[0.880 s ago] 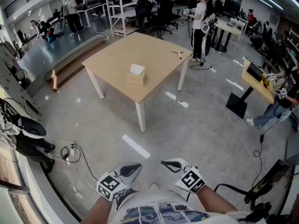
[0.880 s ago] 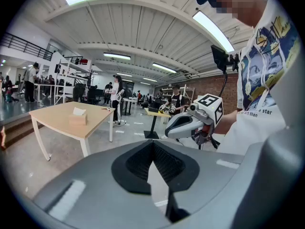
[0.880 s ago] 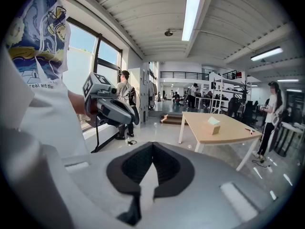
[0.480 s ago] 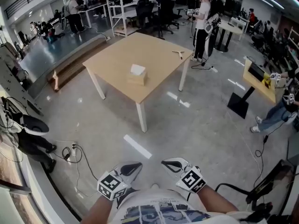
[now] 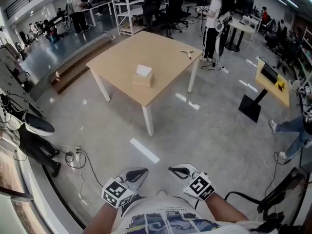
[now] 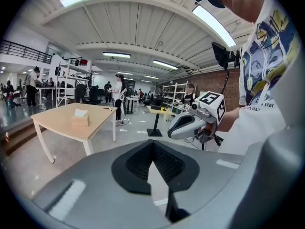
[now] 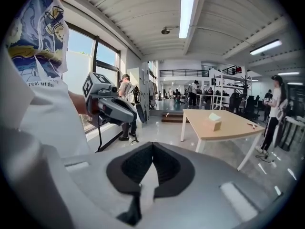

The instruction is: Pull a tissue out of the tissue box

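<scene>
A tan tissue box (image 5: 143, 78) with a white tissue (image 5: 143, 71) sticking up stands on the wooden table (image 5: 161, 57), far ahead of me across the floor. My left gripper (image 5: 138, 174) and right gripper (image 5: 176, 170) are held close to my body, side by side at the bottom of the head view. In the left gripper view the box (image 6: 79, 120) is small at the left, beyond my left gripper (image 6: 152, 144), whose jaws meet with nothing between them. In the right gripper view the box (image 7: 214, 123) lies far off, and my right gripper (image 7: 151, 148) is shut and empty too.
A small tool (image 5: 186, 53) lies near the table's far corner, where a person (image 5: 213, 18) stands. Cables and a plug strip (image 5: 75, 159) lie on the floor at the left. A pedestal desk (image 5: 265, 82) stands at the right, shelves (image 5: 126, 9) at the back.
Both grippers stay where they were. The head view has shifted a little, and the person at the right edge has moved further out of view.
</scene>
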A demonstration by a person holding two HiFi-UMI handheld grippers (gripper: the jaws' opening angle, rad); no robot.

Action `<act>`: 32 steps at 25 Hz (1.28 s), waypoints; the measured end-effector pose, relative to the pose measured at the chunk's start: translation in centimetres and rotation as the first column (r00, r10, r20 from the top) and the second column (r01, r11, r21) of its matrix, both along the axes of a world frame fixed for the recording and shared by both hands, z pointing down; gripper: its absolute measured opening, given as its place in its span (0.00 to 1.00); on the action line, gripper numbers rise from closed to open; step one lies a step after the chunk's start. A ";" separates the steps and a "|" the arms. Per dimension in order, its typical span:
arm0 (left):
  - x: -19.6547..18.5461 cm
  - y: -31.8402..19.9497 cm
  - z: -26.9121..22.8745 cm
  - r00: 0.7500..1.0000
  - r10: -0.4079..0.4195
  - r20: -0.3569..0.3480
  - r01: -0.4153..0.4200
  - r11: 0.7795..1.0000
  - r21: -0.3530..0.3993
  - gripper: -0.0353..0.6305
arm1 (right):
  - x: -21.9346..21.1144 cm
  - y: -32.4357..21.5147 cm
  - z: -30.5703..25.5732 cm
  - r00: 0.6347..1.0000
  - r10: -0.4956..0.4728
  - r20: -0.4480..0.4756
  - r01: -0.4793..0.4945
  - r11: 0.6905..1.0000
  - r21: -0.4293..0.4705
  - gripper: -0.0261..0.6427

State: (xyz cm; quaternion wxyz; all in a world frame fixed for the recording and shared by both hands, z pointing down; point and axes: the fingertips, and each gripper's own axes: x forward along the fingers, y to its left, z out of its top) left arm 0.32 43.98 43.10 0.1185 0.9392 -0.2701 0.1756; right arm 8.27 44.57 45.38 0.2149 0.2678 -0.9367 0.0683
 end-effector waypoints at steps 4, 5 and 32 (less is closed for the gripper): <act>0.3 -1.3 -0.2 1.000 -0.005 -0.002 0.005 1.000 0.003 0.06 | 0.3 -1.5 0.2 1.000 0.004 0.006 -0.004 1.000 -0.008 0.04; 0.2 -1.6 -0.2 1.000 -0.004 -0.001 0.004 1.000 0.001 0.06 | 0.2 -1.8 0.3 1.000 0.006 0.009 -0.006 1.000 -0.011 0.04; -8.6 -22.9 -1.0 0.994 0.073 -0.080 -0.072 0.997 0.012 0.06 | -10.7 -22.2 -2.3 0.994 0.097 -0.044 -0.097 0.995 0.010 0.04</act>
